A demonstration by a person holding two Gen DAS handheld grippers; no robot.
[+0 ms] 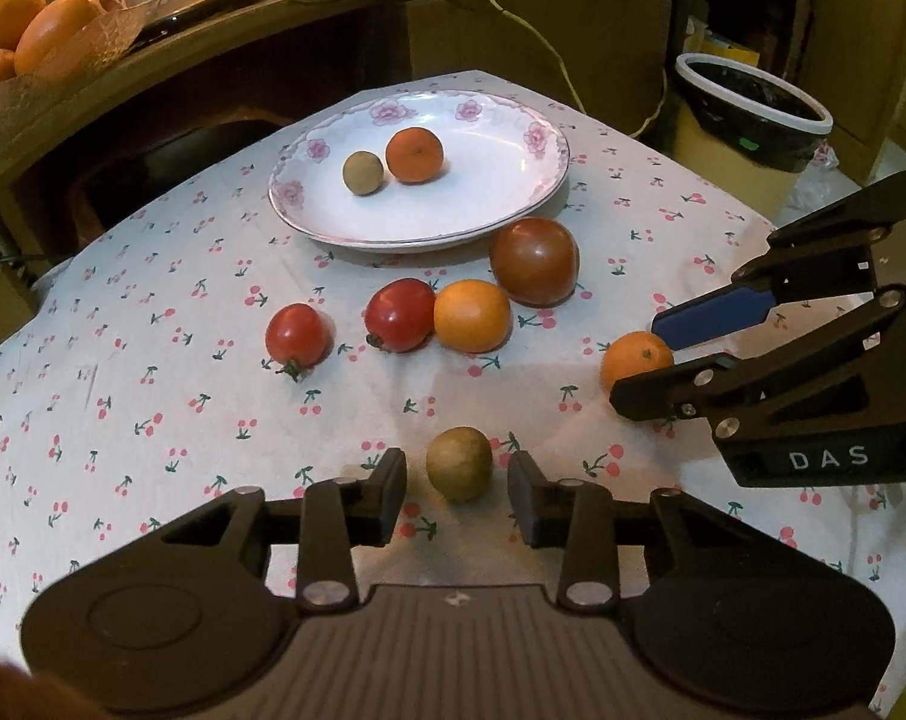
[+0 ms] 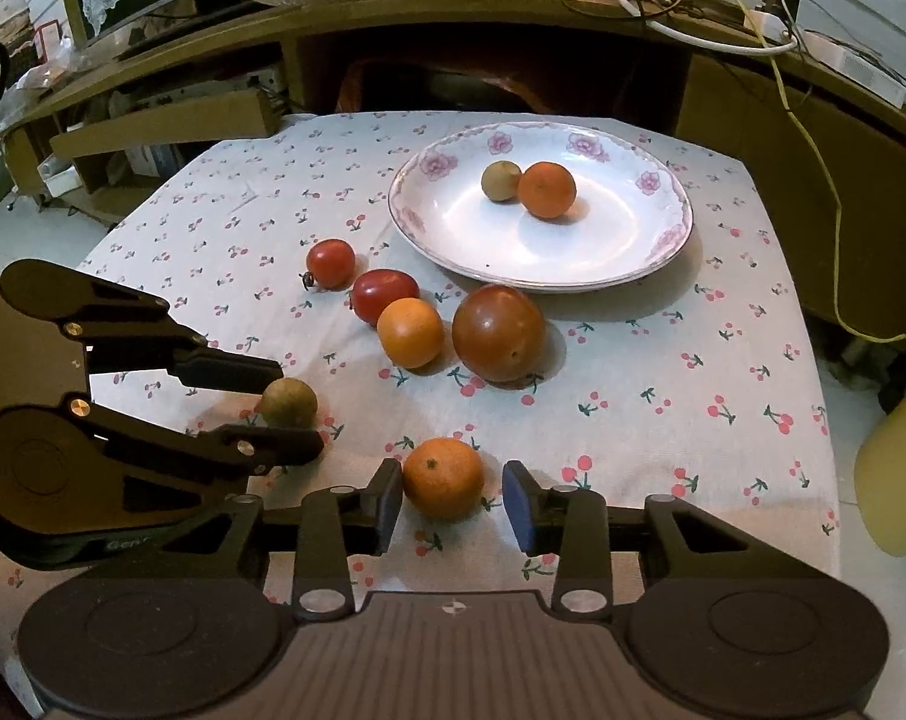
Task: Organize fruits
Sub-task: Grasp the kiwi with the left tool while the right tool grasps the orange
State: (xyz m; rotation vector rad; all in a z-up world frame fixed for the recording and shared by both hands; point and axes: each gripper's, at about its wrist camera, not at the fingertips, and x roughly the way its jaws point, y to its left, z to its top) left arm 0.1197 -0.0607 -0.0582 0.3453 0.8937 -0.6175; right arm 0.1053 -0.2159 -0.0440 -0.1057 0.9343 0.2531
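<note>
A white floral plate (image 1: 507, 192) (image 2: 621, 252) holds a small brown fruit (image 1: 362, 173) (image 2: 501, 180) and a mandarin (image 1: 414, 154) (image 2: 546, 189). On the cherry-print cloth lie two red tomatoes (image 1: 297, 335) (image 1: 399, 315), an orange tomato (image 1: 472, 315) (image 2: 410, 332) and a large dark tomato (image 1: 534, 261) (image 2: 498, 333). My left gripper (image 1: 456, 489) (image 2: 294, 405) is open around a brown fruit (image 1: 459, 463) (image 2: 288, 402), not touching. My right gripper (image 2: 453, 501) (image 1: 645, 354) is open around a mandarin (image 2: 443, 477) (image 1: 636, 358).
A wooden shelf (image 1: 213, 30) with cables runs behind the table. A basket of oranges (image 1: 27, 30) sits on it at left. A black-lined bin (image 1: 753, 108) stands at the right past the table edge. A yellow object (image 2: 900, 468) is at the far right.
</note>
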